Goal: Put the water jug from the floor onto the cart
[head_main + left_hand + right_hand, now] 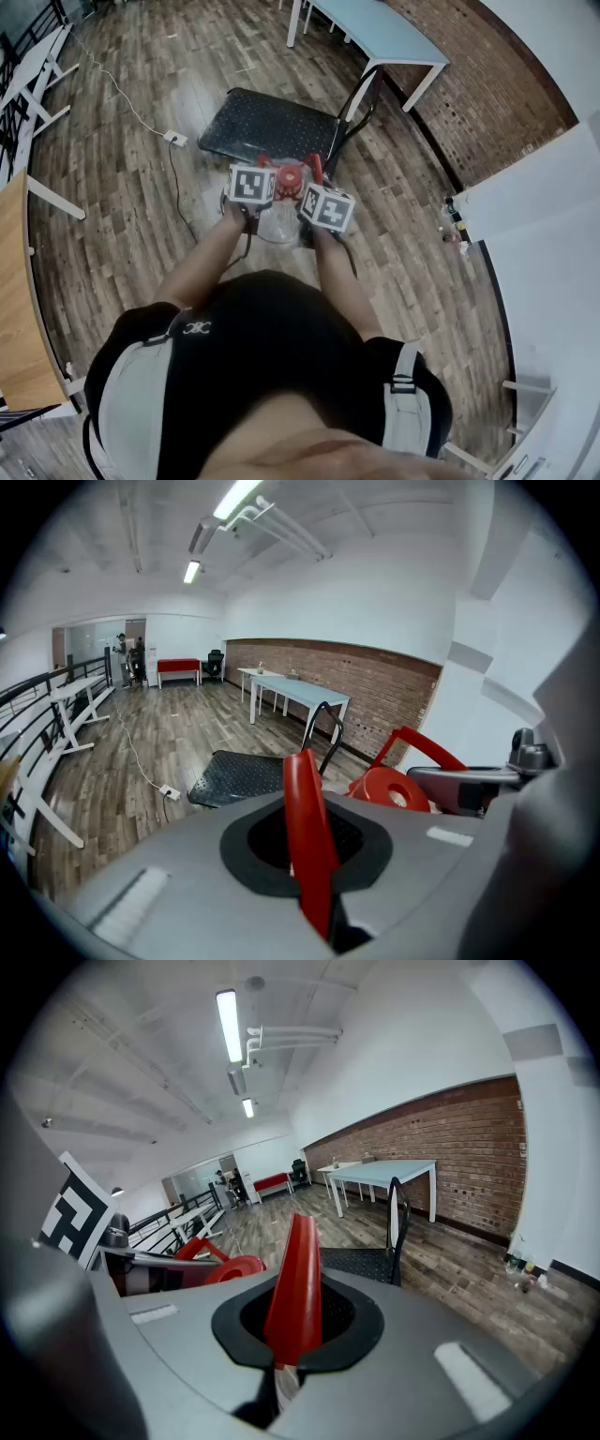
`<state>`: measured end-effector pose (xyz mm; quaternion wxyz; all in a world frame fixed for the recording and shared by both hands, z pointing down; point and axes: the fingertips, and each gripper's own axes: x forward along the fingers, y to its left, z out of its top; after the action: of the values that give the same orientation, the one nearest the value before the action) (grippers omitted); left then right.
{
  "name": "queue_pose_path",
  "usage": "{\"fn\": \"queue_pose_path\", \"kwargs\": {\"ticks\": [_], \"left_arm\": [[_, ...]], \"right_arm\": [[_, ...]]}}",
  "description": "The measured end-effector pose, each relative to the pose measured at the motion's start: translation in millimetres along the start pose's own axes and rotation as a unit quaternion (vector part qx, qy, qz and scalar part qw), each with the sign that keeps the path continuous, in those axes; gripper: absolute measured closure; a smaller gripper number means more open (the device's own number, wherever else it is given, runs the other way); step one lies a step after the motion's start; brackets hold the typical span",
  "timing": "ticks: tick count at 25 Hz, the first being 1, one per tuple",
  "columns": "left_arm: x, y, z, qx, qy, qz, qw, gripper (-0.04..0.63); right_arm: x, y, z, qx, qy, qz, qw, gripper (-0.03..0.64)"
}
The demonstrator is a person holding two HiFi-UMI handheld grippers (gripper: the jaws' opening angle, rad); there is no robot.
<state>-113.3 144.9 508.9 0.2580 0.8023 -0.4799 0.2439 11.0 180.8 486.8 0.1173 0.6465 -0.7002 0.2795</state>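
The water jug (278, 223) is clear with a red cap (289, 178) and hangs between my two grippers, just in front of the black cart (267, 127). My left gripper (255, 183) is shut on the jug's left red handle (307, 827). My right gripper (322, 202) is shut on the right red handle (295, 1283). In the left gripper view the cap (389, 787) and the right gripper (469, 785) show to the right, with the cart (239, 775) beyond. In the right gripper view the cap (234, 1267) lies to the left and the cart (361, 1262) ahead.
The cart's black push handle (361, 98) stands at its far right side. A power strip (175, 139) with its cable lies on the wooden floor left of the cart. A pale table (375, 33) stands behind, small bottles (455, 220) by the right wall, a wooden tabletop (14, 300) at left.
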Motion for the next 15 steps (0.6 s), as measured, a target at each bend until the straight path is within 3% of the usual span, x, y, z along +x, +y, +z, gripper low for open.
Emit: {"fn": "queue_pose_path", "kwargs": {"ticks": [15], "left_arm": [[5.6,15.4,-10.6,-0.001,0.021,-0.013,0.9997,0.594]], "right_arm": [[10.3,10.9,-12.3,0.014,0.006,-0.014,1.000,0.603]]}}
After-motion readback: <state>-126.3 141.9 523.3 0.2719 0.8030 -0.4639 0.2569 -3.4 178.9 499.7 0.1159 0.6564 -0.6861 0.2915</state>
